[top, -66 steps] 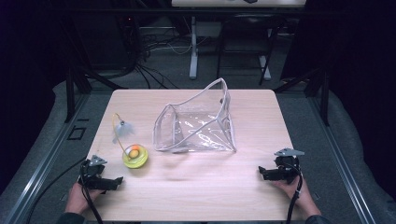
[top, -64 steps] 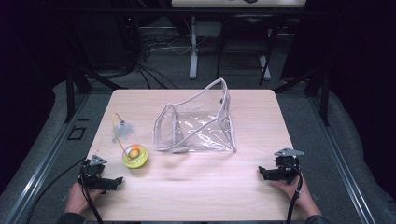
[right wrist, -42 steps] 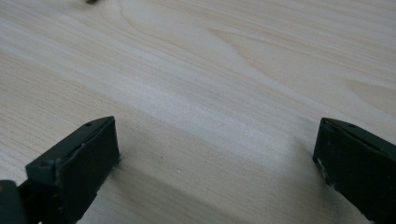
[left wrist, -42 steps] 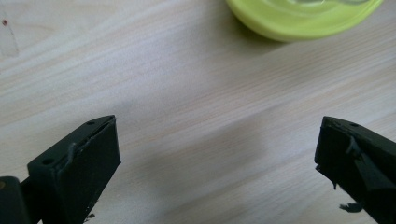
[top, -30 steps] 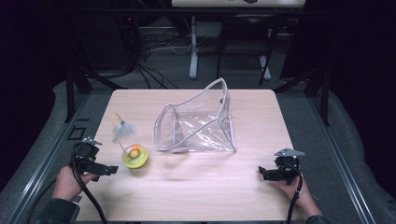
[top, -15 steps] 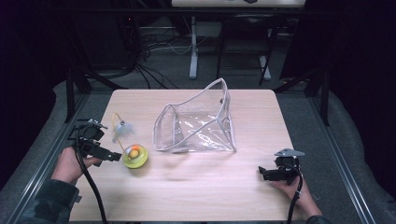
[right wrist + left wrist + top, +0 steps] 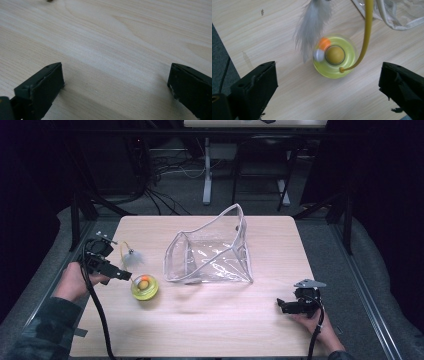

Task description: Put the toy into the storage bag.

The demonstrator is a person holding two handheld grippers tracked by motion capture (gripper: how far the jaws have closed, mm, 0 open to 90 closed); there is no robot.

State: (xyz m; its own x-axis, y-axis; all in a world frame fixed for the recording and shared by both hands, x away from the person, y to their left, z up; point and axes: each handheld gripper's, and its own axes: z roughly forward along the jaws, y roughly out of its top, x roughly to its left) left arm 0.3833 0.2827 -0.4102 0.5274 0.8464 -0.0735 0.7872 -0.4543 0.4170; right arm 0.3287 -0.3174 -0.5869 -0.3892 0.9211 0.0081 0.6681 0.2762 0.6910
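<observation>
A yellow-green round toy (image 7: 144, 287) (image 7: 335, 56) lies on the table left of centre, with an orange and white ball (image 7: 322, 48) on its ring. A bent yellow stalk (image 7: 366, 32) rises from it and ends in a white feather (image 7: 134, 253) (image 7: 313, 23). My left gripper (image 7: 126, 275) (image 7: 327, 95) hovers just left of the toy, raised off the table, jaws wide open and bare. A clear plastic pouch (image 7: 212, 254) with a white edge stands open at the table's middle. My right gripper (image 7: 281, 306) (image 7: 115, 92) rests near the front right, open over bare wood.
The wooden table (image 7: 210, 330) is ringed by a dark grey floor and black frame legs (image 7: 77, 215). A cable (image 7: 97, 310) trails from the left gripper across the front left. A corner of the pouch (image 7: 397, 12) lies close behind the toy.
My left gripper has lifted from the front left edge and moved forward and right toward the toy. The right gripper and the pouch have stayed put.
</observation>
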